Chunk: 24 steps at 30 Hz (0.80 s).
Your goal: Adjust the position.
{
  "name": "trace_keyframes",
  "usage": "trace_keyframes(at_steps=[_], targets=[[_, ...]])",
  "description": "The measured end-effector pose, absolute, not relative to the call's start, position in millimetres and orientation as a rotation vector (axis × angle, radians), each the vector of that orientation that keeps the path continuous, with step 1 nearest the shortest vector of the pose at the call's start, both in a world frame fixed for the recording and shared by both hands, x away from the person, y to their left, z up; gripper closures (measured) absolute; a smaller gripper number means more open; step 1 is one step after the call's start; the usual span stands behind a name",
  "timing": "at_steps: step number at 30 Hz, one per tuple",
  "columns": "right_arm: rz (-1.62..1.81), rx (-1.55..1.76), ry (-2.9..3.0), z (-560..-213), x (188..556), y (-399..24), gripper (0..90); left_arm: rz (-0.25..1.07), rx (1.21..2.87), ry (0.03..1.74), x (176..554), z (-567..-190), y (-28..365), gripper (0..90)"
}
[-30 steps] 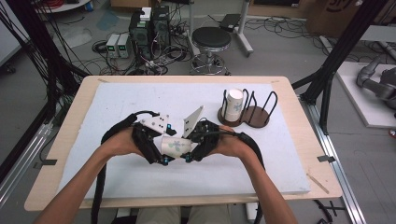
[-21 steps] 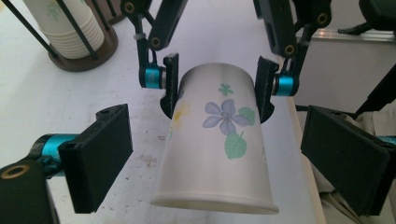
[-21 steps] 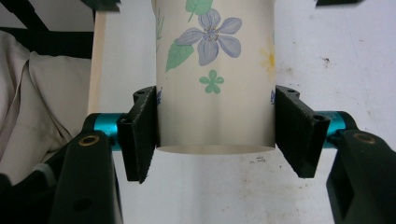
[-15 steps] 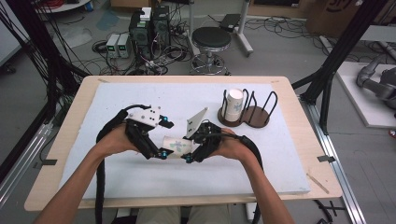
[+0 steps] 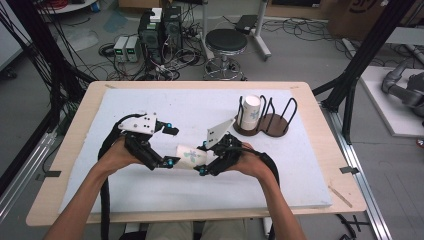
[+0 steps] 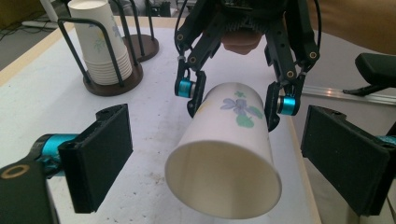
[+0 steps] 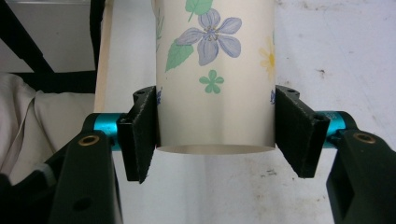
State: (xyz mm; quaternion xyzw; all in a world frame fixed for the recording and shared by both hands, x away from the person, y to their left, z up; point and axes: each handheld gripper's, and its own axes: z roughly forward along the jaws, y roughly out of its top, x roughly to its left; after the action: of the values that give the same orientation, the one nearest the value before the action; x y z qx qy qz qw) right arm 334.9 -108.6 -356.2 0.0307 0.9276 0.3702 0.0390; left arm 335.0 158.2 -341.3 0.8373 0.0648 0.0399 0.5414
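- Forearms come in from the near edge of the worktop (image 5: pixel 310 107), each hand carrying a tool with a trailing black cable.
- The right tool (image 5: pixel 202 160) grips a paper cup (image 5: pixel 192 155) near its closed base: in the right gripper view both black pads press the cup's sides (image 7: pixel 215 79), one on each flank, with the base rim just between them.
- The cup is white with a printed violet flower, green leaves and a yellow blossom. It is held on its side above the white mat (image 5: pixel 200 107), its open mouth turned toward the left tool.
- The left tool (image 5: pixel 170 146) has its jaws spread wide and holds nothing. In the left gripper view its two pads stand well apart on either side of the cup's open mouth (image 6: pixel 224 177), touching neither wall.
- In that view the right tool (image 6: pixel 236 100) comes down from above, its blue-tipped fingers clamped on the narrow end of the cup.
- Farther back, toward the right of the mat, a round dark wooden holder (image 5: pixel 272 125) with black wire hoops stands upright.
- A stack of cups (image 5: pixel 250 112) of the same print sits mouth down in the holder's left compartment; the right compartment shows bare wood.
- Beyond the worktop, the floor carries a black stool (image 5: pixel 226 42), grey boxes and tangled cables.
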Motion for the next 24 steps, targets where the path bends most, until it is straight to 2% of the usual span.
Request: trace_keyframes(at_steps=[24], targets=[[1.478, 0.108, 2.67, -372, 329, -133, 36.8, 0.067, 1.837, 0.183, 328, -375, 179, 9.0]])
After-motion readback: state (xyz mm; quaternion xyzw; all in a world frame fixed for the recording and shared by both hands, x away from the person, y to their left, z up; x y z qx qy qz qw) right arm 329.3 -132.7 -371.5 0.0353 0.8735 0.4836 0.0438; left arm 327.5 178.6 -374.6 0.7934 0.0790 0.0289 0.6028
